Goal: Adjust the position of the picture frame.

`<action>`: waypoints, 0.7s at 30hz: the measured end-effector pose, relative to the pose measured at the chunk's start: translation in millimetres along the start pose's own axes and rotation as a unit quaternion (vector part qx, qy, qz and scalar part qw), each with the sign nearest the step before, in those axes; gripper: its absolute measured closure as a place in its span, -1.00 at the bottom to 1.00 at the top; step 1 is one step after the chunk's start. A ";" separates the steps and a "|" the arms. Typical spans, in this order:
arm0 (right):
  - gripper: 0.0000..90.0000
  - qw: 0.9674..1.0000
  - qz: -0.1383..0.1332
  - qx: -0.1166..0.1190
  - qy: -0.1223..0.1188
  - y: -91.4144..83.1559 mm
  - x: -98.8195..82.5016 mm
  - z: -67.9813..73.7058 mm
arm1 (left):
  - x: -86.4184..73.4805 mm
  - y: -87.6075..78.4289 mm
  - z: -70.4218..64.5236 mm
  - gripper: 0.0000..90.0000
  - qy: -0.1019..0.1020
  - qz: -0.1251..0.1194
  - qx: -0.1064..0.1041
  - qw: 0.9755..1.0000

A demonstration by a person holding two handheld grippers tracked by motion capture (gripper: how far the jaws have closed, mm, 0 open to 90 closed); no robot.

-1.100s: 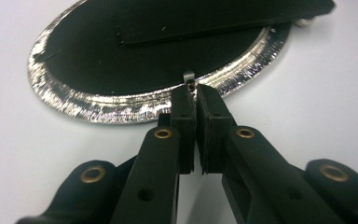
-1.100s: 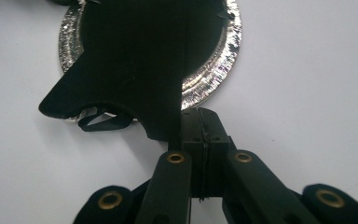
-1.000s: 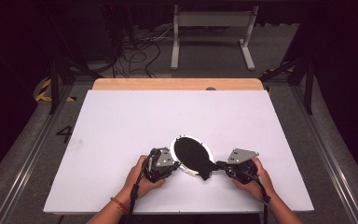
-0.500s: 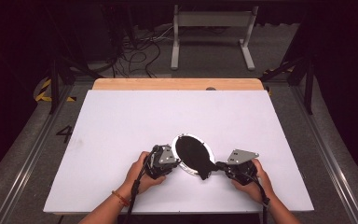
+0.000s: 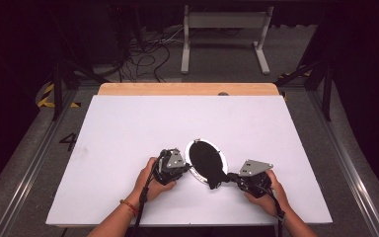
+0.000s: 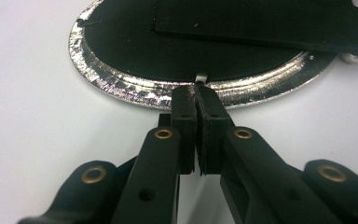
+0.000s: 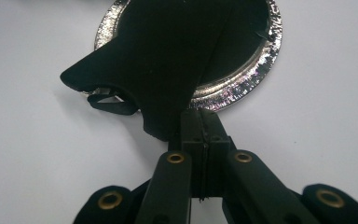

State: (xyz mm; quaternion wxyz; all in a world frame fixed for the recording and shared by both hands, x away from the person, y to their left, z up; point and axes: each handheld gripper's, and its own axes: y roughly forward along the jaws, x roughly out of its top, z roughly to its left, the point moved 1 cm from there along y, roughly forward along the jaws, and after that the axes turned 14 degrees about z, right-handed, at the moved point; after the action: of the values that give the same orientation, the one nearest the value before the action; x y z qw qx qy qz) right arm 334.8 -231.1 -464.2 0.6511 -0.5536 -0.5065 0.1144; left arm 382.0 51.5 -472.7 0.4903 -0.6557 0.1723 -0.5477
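A round shiny silver foil tray with a crinkled rim lies at lower centre of the high view, a black flat cloth piece draped over it. The left gripper is clamped on a small silver tab at the rim; the right gripper pinches the cloth's edge. Both rest on a white table with a wooden far edge, over dark floor with cables. Compared with a second earlier, nothing has visibly moved.

Black hand-held gripper, brass rivets, grey plate, red wristband
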 end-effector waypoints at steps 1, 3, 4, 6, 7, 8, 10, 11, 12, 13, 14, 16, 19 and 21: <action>1.00 1.000 -0.001 0.001 -0.001 0.1 0.2 0.9 | -0.1 -0.1 0.3 0.94 -0.001 0.001 0.002 1.000; 1.00 1.000 0.000 0.006 -0.003 0.0 0.9 2.7 | -0.3 0.1 1.1 0.94 -0.006 0.000 0.003 1.000; 1.00 1.000 0.001 0.008 -0.005 0.1 1.3 3.9 | -0.4 -0.1 2.2 0.94 -0.007 0.000 0.004 1.000; 1.00 1.000 0.000 0.010 -0.010 0.6 2.8 6.9 | -0.8 -0.5 3.4 0.95 -0.006 0.002 0.008 1.000; 1.00 1.000 0.000 0.010 -0.010 0.6 2.8 6.9 | -0.8 -0.5 3.4 0.95 -0.006 0.002 0.008 1.000; 1.00 1.000 -0.001 0.009 -0.013 1.0 3.4 8.1 | -1.3 -0.6 4.3 0.95 -0.010 0.000 0.007 1.000; 1.00 1.000 -0.003 0.014 -0.013 1.8 4.6 9.9 | -2.2 -1.1 5.1 0.93 -0.016 0.002 0.007 1.000; 1.00 1.000 -0.003 0.013 -0.014 2.3 5.3 11.2 | -2.2 -1.2 5.8 0.93 -0.015 0.001 0.010 1.000; 1.00 1.000 -0.003 0.014 -0.015 2.6 5.8 12.2 | -2.2 -0.9 6.5 0.93 -0.015 -0.001 0.011 1.000; 1.00 1.000 -0.002 0.015 -0.018 2.6 6.3 12.7 | -2.1 -0.8 6.8 0.93 -0.019 0.000 0.012 1.000; 1.00 1.000 -0.003 0.016 -0.018 2.9 6.7 13.5 | -2.0 -0.8 6.6 0.93 -0.021 0.001 0.012 1.000; 1.00 1.000 -0.002 0.017 -0.019 3.2 7.3 14.4 | -2.1 -1.2 6.9 0.93 -0.022 0.003 0.015 1.000; 1.00 0.999 -0.006 0.033 -0.011 4.0 7.9 15.0 | -3.1 -2.5 8.0 0.93 -0.020 0.005 0.018 1.000; 1.00 0.999 -0.004 0.032 -0.017 4.1 8.8 17.2 | -4.0 -3.8 8.3 0.94 -0.020 0.007 0.012 1.000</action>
State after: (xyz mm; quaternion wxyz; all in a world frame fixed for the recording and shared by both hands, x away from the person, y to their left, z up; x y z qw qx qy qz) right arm 327.0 -213.0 -465.2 0.6599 -0.5286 -0.5160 0.1370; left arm 386.9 60.1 -471.1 0.5052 -0.6592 0.1605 -0.5333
